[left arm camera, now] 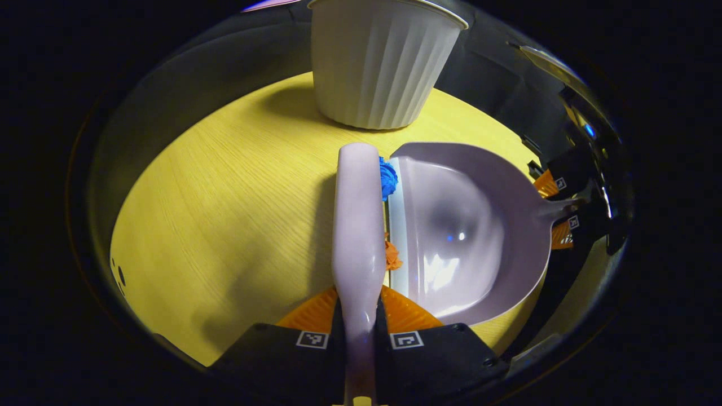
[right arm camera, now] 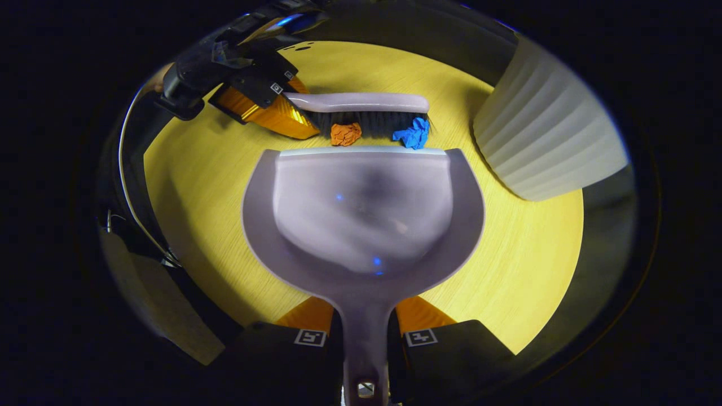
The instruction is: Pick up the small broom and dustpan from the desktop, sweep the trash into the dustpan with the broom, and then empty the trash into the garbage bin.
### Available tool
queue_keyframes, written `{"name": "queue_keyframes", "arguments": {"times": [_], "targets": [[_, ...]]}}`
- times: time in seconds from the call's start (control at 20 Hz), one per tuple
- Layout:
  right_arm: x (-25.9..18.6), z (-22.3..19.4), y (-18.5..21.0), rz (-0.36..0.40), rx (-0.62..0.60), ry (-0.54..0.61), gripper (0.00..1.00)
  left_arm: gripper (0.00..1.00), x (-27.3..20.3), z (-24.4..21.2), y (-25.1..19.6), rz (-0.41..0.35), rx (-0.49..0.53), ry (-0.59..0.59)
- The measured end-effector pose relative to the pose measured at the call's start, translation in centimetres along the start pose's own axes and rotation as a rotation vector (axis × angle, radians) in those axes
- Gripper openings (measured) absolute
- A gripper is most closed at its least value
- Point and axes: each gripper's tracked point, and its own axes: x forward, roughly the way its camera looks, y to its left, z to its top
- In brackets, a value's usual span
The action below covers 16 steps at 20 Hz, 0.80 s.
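Both grippers are clamped: the left gripper [left arm camera: 359, 332] on the broom [left arm camera: 357, 225], the right gripper [right arm camera: 364, 337] on the dustpan [right arm camera: 361, 214]. The right gripper view shows the dark bristles [right arm camera: 366, 121] touching the orange scrap [right arm camera: 345, 134] and blue scrap [right arm camera: 413, 135], near the dustpan's lip.

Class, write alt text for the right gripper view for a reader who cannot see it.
The right gripper holds a lilac dustpan by its handle on a yellow table. At its front lip the left gripper holds a broom behind orange and blue scraps; a white ribbed bin stands right.
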Motion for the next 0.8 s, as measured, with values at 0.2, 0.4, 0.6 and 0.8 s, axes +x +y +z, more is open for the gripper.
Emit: {"name": "queue_keyframes", "arguments": {"times": [0.2,0.4,0.6,0.8], "targets": [[-0.5,0.6,-0.3,-0.008,0.012,-0.005,0.36,0.25,0.0,-0.6,-3.9,-0.089,-0.039,0.009],[-0.6,0.8,0.2,-0.027,0.03,-0.043,0.36,0.25,-1.2,0.4,-3.0,-0.045,-0.09,-0.047],[-1.7,1.0,0.4,-0.024,0.14,-0.078,0.35,0.28,-4.1,0.4,-0.1,0.111,-0.148,-0.119],[-4.0,2.5,0.3,-0.052,0.25,-0.086,0.35,0.25,-6.3,-2.1,1.8,0.193,-0.239,-0.117]]}}
